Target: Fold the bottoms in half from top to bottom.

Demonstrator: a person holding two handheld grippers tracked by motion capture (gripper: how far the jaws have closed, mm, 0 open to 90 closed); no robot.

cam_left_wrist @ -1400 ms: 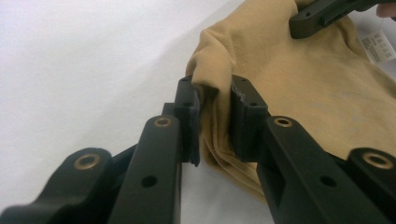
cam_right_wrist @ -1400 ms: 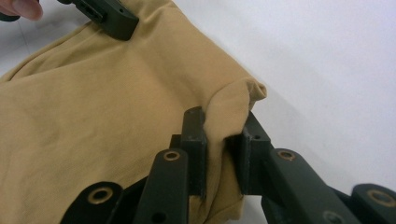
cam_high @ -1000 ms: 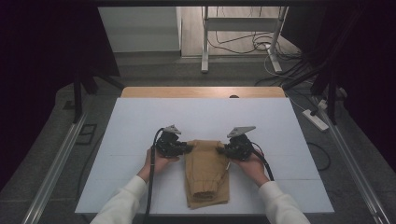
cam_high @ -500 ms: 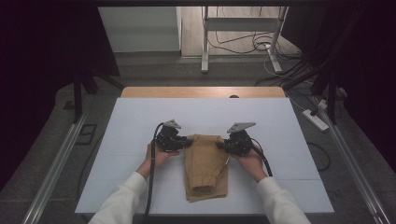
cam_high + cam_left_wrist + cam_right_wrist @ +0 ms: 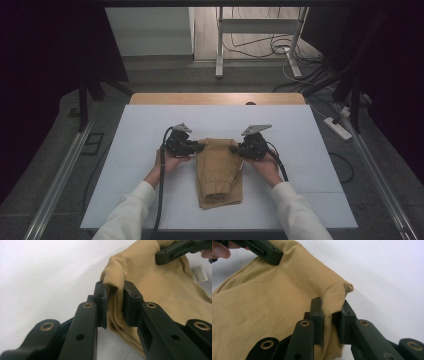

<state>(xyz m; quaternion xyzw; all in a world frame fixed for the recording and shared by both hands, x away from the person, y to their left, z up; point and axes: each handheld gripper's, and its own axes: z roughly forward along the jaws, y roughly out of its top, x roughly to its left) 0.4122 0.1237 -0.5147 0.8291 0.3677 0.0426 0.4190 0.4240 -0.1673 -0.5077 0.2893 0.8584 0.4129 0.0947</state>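
A tan folded garment lies on the white table, its cuffed end toward the person. My left gripper is shut on the garment's far left corner, and in the left gripper view a bunched fold of tan cloth is pinched in the left gripper. My right gripper is shut on the far right corner. The right gripper view shows a ridge of the cloth squeezed in the right gripper. A white label shows at the garment's edge.
A wooden strip runs along the table's far edge. Metal rails flank the table on both sides. A power strip and cables lie on the floor to the right. Bare white surface surrounds the garment.
Both grippers have carried the garment's top corners a little farther from the person, and the cloth has slid that way with them. The grips have stayed as they were.
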